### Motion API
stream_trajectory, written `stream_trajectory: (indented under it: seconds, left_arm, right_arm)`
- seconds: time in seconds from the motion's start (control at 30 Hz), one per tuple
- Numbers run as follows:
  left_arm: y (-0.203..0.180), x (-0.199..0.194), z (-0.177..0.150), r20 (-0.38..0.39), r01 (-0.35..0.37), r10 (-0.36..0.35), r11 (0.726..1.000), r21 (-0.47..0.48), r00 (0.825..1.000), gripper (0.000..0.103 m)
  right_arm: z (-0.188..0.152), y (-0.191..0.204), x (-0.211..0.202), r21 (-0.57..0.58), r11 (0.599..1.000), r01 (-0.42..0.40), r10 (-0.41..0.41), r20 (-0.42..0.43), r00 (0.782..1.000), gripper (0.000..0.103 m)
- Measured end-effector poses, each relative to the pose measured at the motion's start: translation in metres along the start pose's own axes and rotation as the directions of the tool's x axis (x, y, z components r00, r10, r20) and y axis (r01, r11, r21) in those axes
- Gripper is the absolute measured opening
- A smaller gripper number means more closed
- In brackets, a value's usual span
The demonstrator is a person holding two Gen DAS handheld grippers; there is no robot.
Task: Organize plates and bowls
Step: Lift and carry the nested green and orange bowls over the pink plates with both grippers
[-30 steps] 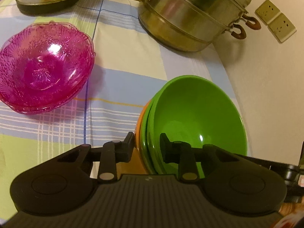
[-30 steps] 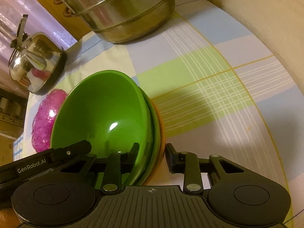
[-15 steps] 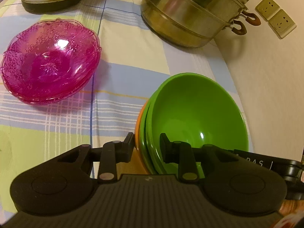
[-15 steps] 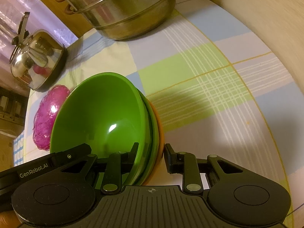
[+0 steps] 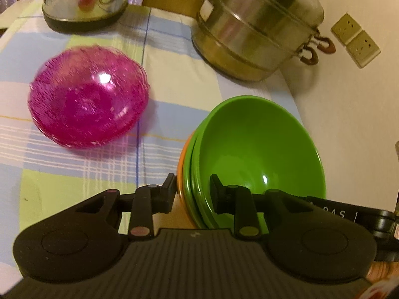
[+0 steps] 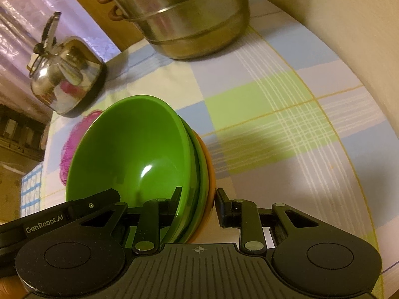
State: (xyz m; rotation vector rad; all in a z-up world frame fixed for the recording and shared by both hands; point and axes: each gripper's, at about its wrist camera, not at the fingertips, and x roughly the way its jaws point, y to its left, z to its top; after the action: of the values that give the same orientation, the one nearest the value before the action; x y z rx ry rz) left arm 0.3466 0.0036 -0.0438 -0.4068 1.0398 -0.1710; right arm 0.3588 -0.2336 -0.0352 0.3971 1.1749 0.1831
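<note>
A: Left wrist view first: what is the left claw (image 5: 192, 189) doing?

B: It is clenching on the near rim of the bowl stack (image 5: 259, 149), one finger sitting outside against the orange bowl (image 5: 181, 164) at the bottom, the other inside the top green bowl. The stack is made of green bowls nested in that orange one.

A: And where is the stack sitting relative to the steel steamer pot (image 5: 256, 30)?

B: It is hanging in front of the pot, nearer the camera, close to the table (image 5: 82, 172) edge by the wall. I cannot tell from this view whether it is touching the checked cloth.

A: What is the right wrist view giving us?

B: The right claw (image 6: 198, 200) is grasping the same bowl stack (image 6: 129, 149) on its opposite rim, one finger inside the green bowl, the other just outside the orange bowl (image 6: 209, 174). The stack is tilting, and its shadow is lying on the cloth apart from it, in front of the steamer pot (image 6: 189, 17).

A: Anything else around the pot?

B: The pink glass bowls (image 5: 87, 104) are sitting stacked in front of the pot and off to its left in the left wrist view, well apart from the green stack. A shiny kettle (image 6: 64, 74) is standing left of the pot at the far table edge. Two wall sockets (image 5: 355, 39) are showing just right of the pot's handles.
</note>
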Motion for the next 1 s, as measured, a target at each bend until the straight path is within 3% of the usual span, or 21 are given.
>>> stream_trajectory:
  seconds: [0.5, 1.0]
  left_arm:
    - [0.04, -0.055, 0.037, 0.085, -0.032, 0.035, 0.999, -0.035, 0.996, 0.024]
    - [0.084, -0.064, 0.066, 0.116, -0.06, 0.069, 0.995, -0.079, 0.991, 0.024]
  right_arm:
    - [0.022, 0.077, -0.006, -0.078, 0.995, -0.059, 0.06, 0.02, 0.998, 0.027]
    - [0.043, 0.137, 0.024, -0.146, 0.986, -0.079, 0.08, 0.002, 0.997, 0.027]
